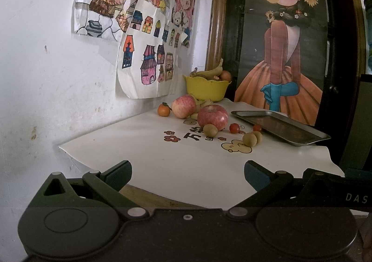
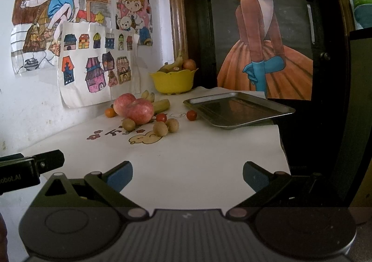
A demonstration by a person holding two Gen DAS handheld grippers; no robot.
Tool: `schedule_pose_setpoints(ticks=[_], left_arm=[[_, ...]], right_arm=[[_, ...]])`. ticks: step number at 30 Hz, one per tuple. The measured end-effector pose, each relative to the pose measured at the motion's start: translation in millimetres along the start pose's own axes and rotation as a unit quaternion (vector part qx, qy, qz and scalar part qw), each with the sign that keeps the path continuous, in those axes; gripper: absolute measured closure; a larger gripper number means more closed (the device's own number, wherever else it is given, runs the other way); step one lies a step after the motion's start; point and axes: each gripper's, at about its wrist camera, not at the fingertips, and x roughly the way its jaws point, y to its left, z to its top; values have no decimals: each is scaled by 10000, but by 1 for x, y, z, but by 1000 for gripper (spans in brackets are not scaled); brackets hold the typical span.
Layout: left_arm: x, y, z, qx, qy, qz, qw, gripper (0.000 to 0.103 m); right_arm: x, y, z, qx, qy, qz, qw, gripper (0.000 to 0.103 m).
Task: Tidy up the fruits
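Note:
Loose fruit lies on a white mat (image 1: 151, 152) (image 2: 186, 157): two red apples (image 1: 212, 116) (image 2: 140, 111), a small orange (image 1: 164, 109) (image 2: 110, 112), three brown longans (image 1: 210, 130) (image 2: 160, 128), two cherry tomatoes (image 1: 234, 127) (image 2: 191, 115) and small bananas (image 2: 160, 105). An empty metal tray (image 1: 279, 126) (image 2: 237, 108) sits to their right. A yellow bowl (image 1: 205, 87) (image 2: 173, 81) at the back holds bananas and a round fruit. My left gripper (image 1: 187, 174) and right gripper (image 2: 187, 174) hover open over the mat's near edge, both empty, well short of the fruit.
A white wall with children's drawings (image 1: 148, 59) (image 2: 93, 69) borders the table on the left. A dark framed door with a poster of a girl (image 1: 281, 52) (image 2: 262, 41) stands behind the tray. The mat's right edge (image 2: 282, 145) drops off. The left gripper's body (image 2: 30, 169) shows at the left.

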Motion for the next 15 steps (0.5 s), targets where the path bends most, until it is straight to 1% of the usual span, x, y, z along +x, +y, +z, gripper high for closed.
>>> schedule_pose_setpoints(ticks=[15], left_arm=[[2,4,-2,-1,15,-8,10000,1]], right_arm=[[1,-1,-3,-1,16,6,10000,0]])
